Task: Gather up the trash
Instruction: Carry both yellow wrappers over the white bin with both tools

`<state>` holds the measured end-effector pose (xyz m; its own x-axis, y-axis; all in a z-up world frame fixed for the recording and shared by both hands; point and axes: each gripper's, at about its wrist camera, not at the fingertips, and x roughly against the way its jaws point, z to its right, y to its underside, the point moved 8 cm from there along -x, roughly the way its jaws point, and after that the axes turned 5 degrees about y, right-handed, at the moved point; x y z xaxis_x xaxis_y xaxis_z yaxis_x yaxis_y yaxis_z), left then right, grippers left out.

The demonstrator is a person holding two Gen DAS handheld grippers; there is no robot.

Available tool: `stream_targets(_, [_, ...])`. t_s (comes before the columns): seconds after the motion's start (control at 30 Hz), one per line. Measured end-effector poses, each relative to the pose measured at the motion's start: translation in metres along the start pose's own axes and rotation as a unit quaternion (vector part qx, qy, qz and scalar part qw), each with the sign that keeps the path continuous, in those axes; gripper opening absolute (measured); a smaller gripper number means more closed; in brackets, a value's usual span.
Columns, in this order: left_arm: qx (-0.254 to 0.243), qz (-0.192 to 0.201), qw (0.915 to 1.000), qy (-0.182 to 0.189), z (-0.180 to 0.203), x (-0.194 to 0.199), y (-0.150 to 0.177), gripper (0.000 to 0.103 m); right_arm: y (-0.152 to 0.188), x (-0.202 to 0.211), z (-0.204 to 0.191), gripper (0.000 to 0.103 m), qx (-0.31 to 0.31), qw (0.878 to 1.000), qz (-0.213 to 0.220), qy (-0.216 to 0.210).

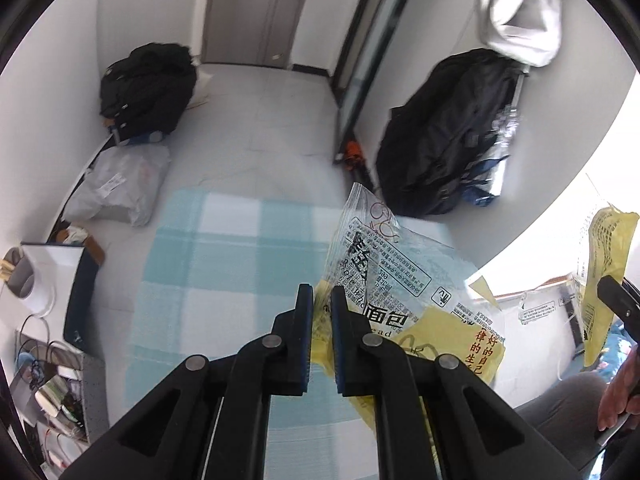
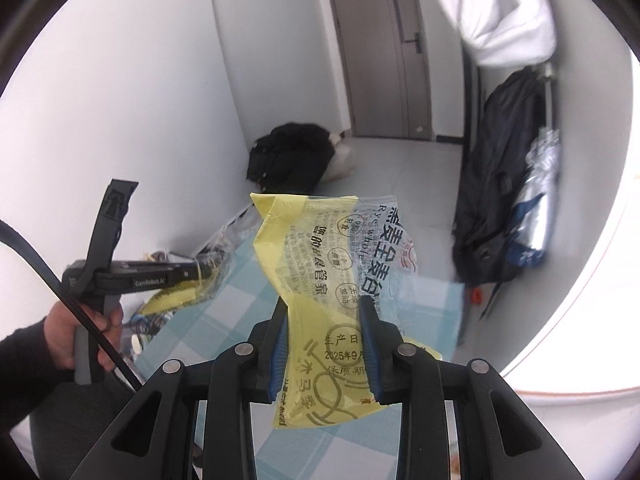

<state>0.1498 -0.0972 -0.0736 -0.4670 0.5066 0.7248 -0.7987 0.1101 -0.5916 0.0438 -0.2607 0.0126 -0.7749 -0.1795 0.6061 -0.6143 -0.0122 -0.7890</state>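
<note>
Both wrappers off the mat & in the air. L gripper (image 1: 321, 300) clenched on wrapper A (image 1: 384, 280). R gripper (image 2: 326, 316) pinching wrapper B (image 2: 320, 280), bunched btwn pads. Left to do: bin them, no bin in view. Mat (image 1: 208, 280) clear below, open floor (image 1: 260, 120) ahead; bags (image 1: 444, 132) along walls.
</note>
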Motion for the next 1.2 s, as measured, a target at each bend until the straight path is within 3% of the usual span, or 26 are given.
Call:
stream_targets(0.27, [-0.038,-0.001,0.9947,0.095,0.117,-0.018,-0.026,0.005,-0.022,0.093,0.074,0.031,-0.029,0.996,0.057,0.068])
stream_targets(0.53, [-0.083,-0.054,0.9823,0.159,0.223,-0.074,-0.012,0.005,0.025,0.143,0.175,0.031,-0.105,0.981,0.051,0.152])
stream_targets(0.7, [-0.110,-0.105,0.9742,0.167,0.262,-0.121,0.014,0.005,0.084,0.140,0.223,0.031,-0.167,0.971,0.014,0.173])
stream_targets(0.87, [-0.136,-0.166,0.9632,0.162,0.286,-0.175,0.048,0.005,0.144,0.123,0.254,0.031,-0.227,0.960,-0.013,0.162])
stream_targets(0.93, [-0.160,-0.193,0.9562,0.151,0.291,-0.201,0.066,0.005,0.169,0.110,0.263,0.031,-0.252,0.955,-0.030,0.153])
stream_targets(1.07, [-0.149,-0.256,0.9425,0.155,0.294,-0.243,0.102,0.005,0.218,0.078,0.274,0.031,-0.295,0.944,-0.068,0.133])
stream_targets(1.2, [-0.174,-0.299,0.9269,0.146,0.301,-0.271,0.136,0.005,0.259,0.051,0.285,0.031,-0.340,0.930,-0.095,0.103])
